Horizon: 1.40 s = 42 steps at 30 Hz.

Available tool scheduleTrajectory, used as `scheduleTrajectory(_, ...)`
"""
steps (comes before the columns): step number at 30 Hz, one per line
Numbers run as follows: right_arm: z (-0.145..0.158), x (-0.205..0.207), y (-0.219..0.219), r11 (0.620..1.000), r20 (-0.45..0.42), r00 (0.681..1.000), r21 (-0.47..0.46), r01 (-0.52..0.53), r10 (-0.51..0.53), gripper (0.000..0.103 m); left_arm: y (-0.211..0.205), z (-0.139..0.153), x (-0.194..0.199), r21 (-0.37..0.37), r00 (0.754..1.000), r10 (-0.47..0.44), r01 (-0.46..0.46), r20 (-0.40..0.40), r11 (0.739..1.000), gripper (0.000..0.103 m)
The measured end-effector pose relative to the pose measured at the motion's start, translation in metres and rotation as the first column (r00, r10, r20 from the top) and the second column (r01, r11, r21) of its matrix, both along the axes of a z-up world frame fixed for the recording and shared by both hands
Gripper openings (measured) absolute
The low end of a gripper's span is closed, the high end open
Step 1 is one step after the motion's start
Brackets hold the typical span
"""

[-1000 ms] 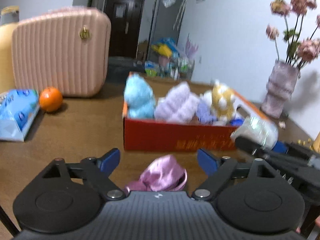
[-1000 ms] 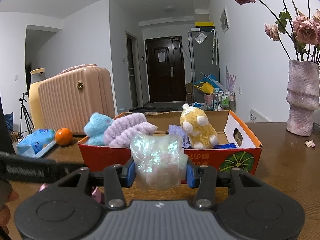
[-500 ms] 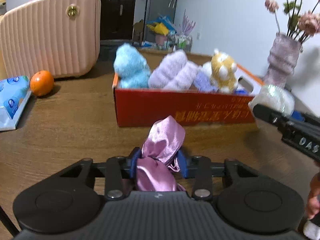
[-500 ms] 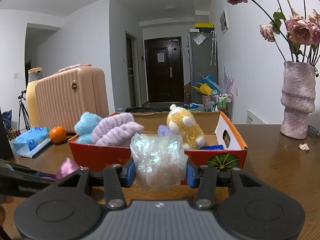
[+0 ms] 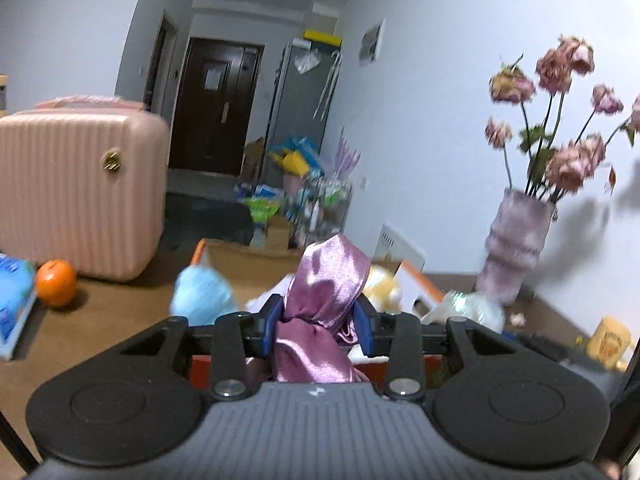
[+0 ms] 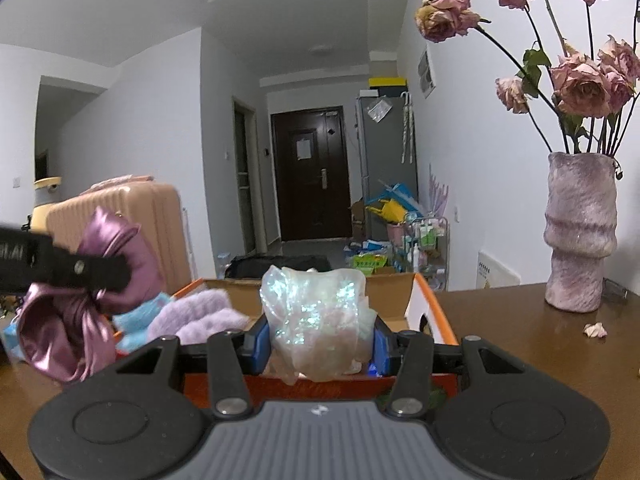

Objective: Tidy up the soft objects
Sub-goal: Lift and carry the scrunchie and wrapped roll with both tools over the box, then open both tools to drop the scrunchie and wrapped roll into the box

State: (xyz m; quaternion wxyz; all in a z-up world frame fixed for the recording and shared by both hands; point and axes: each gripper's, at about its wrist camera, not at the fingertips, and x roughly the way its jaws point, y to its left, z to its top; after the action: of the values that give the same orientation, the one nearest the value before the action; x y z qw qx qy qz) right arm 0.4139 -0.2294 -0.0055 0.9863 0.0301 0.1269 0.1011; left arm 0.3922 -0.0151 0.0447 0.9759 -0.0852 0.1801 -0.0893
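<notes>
The left gripper (image 5: 320, 326) is clamped on a pink satin bow (image 5: 326, 300), held in the air in front of the red box (image 6: 434, 314). The right gripper (image 6: 318, 338) is clamped on an iridescent scrunchie (image 6: 316, 320), just before the box's front edge. Plush toys (image 6: 200, 316) lie inside the box.

- A lived-in home: a dark entrance door (image 6: 307, 174) closes a hallway with a grey cabinet (image 6: 386, 148).
- Household clutter (image 6: 394, 236) lies on the floor.
- On the wooden table (image 6: 520, 344): a vase of dried roses (image 6: 580, 232) and a pink suitcase (image 5: 76, 196).
</notes>
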Motion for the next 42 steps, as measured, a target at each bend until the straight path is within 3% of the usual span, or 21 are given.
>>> scheduleTrajectory(10,-0.002,0.054,-0.012,0.998,-0.002,0.998,-0.005,0.060,-0.060,0.047,-0.042,0.000,0.069,0.016,0.996,0.073,-0.073,0.050,0.997,0.038)
scheduleTrajectory(22,-0.013,0.096,-0.003,0.993,-0.039,0.995,-0.071,0.094,-0.097,0.048,-0.049,-0.031,0.129,0.097,0.989,0.150,-0.148,-0.009,0.984,0.039)
scheduleTrajectory(25,-0.015,0.093,0.001,0.992,-0.041,0.995,-0.090,0.091,-0.095,0.054,-0.044,-0.036,0.130,0.083,0.989,0.146,-0.144,-0.022,0.986,0.047)
scheduleTrajectory(27,-0.015,0.091,0.001,0.992,-0.038,0.995,-0.094,0.087,-0.091,0.061,-0.040,-0.036,0.128,0.067,0.990,0.141,-0.139,-0.018,0.988,0.069)
scheduleTrajectory(30,-0.016,0.089,0.000,0.992,-0.036,0.995,-0.094,0.089,-0.093,0.079,-0.036,-0.034,0.120,0.061,0.987,0.162,-0.163,0.021,0.985,0.087)
scheduleTrajectory(33,-0.016,0.087,-0.001,0.992,-0.030,0.995,-0.088,0.093,-0.096,0.088,-0.035,-0.031,0.112,0.078,0.983,0.178,-0.182,0.053,0.980,0.103)
scheduleTrajectory(36,-0.017,0.086,-0.003,0.990,-0.021,0.993,-0.084,0.111,-0.113,0.103,-0.032,-0.030,0.108,0.088,0.977,0.201,-0.207,0.070,0.974,0.103)
scheduleTrajectory(42,-0.016,0.085,-0.007,0.991,-0.019,0.993,-0.063,0.119,-0.120,0.103,-0.023,-0.032,0.108,0.080,0.974,0.220,-0.224,0.048,0.971,0.103)
